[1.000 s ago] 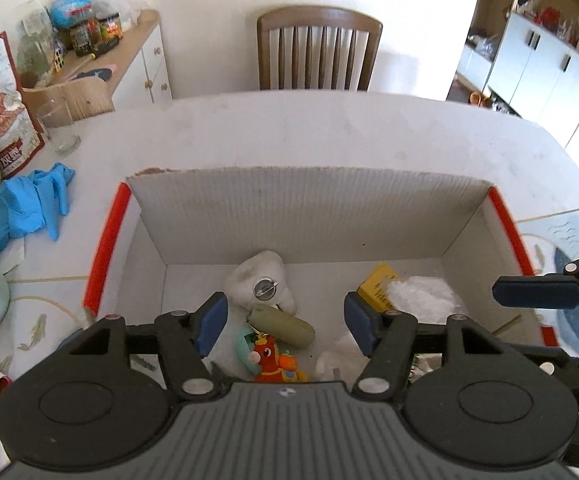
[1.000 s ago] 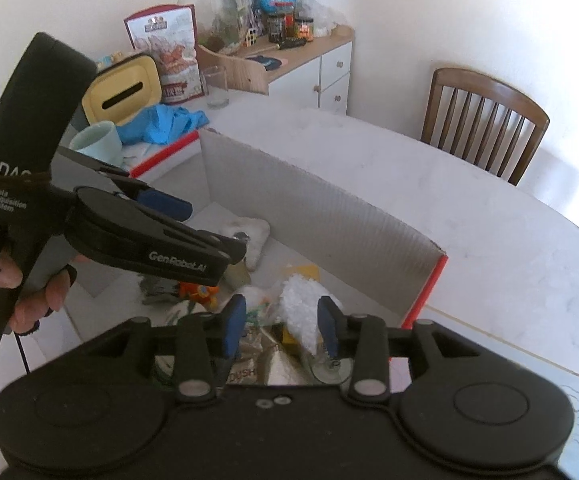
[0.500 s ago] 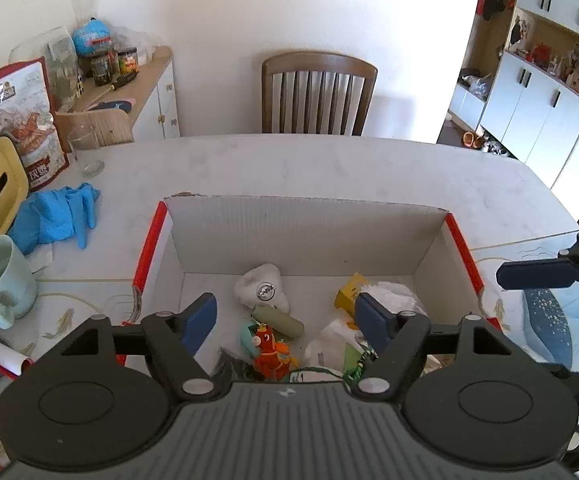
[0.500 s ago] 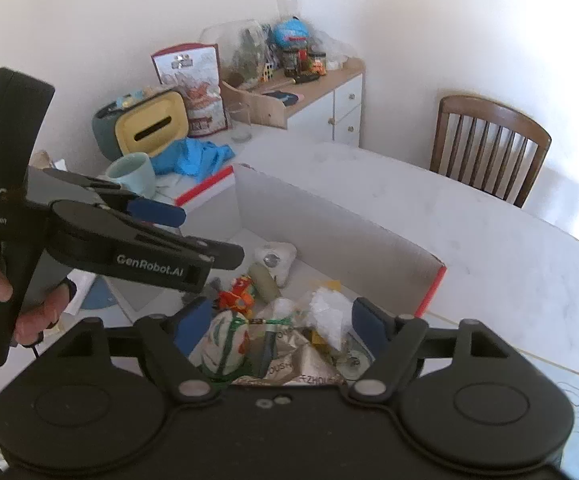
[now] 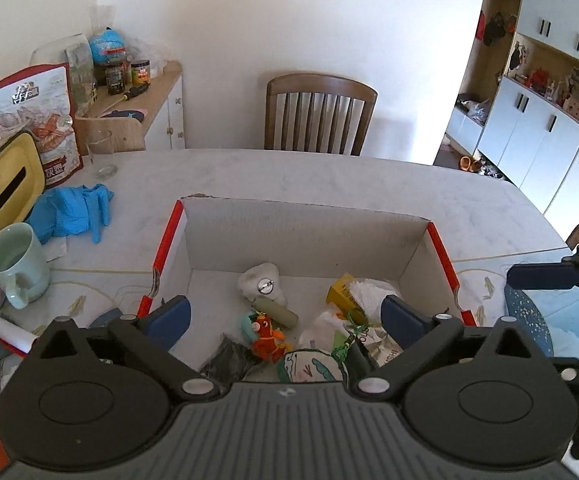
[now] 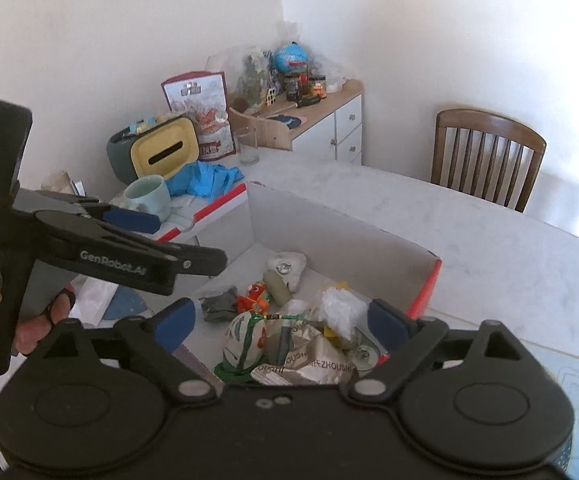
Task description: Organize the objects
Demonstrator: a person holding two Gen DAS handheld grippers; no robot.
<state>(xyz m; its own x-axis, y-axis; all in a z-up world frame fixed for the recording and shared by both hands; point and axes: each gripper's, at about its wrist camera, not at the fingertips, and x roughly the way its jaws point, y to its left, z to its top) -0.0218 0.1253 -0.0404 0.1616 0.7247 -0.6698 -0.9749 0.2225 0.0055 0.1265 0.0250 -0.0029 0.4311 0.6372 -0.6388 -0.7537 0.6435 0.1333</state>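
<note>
Both tools hang above the cardboard box [image 5: 305,232] on the table [image 5: 329,176]: the left hand-held gripper [image 5: 285,316] is spread wide with nothing between its blue pads, and the right hand-held gripper [image 6: 281,320] is likewise spread wide and holds nothing. Inside the box lies a loose jumble: a white tooth-shaped plush [image 5: 261,280], an olive cylinder [image 5: 275,310] just beside it, an orange toy figure [image 5: 267,332], a yellow packet [image 5: 341,292], white crumpled plastic [image 6: 337,308] and a printed pouch [image 6: 245,336].
</note>
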